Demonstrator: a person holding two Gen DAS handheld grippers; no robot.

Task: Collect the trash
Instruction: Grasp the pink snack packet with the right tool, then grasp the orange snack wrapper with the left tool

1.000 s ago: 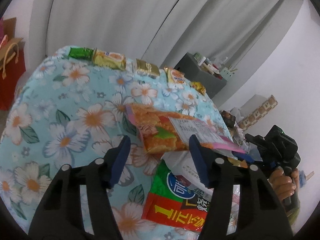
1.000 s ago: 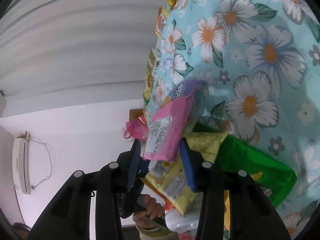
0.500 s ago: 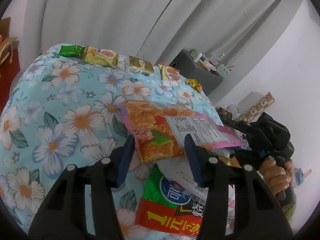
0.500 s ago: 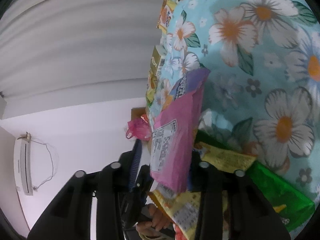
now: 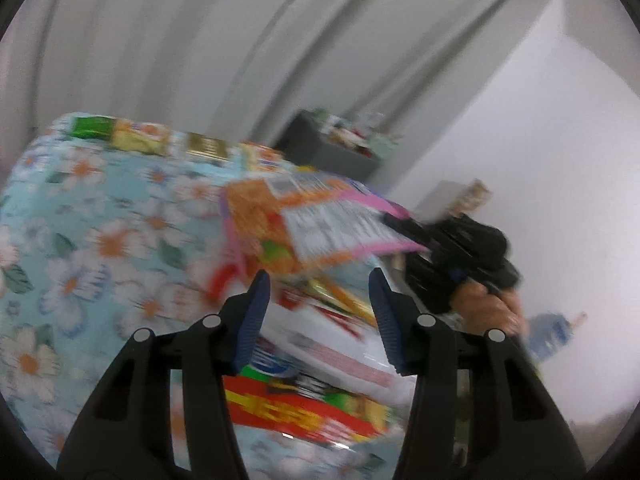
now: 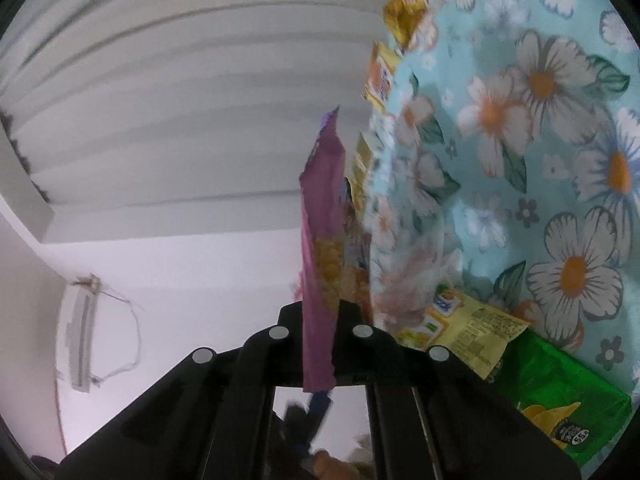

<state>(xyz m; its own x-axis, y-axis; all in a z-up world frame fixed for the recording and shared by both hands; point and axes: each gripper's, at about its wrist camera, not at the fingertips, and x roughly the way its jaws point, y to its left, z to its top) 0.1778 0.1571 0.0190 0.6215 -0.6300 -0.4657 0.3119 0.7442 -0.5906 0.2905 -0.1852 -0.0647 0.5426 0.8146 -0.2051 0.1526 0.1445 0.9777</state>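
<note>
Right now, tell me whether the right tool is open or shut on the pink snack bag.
Shut on it. In the right wrist view the right tool has its jaws together, pinching the pink snack bag, which stands edge-on between them.

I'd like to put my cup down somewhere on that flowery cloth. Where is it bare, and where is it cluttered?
The flowered cloth lies bare across its wide left part, bordered by the row of small packets along the far edge and the pile of snack bags on the right. That right side is crowded, and the right gripper holds a pink bag above it.
</note>
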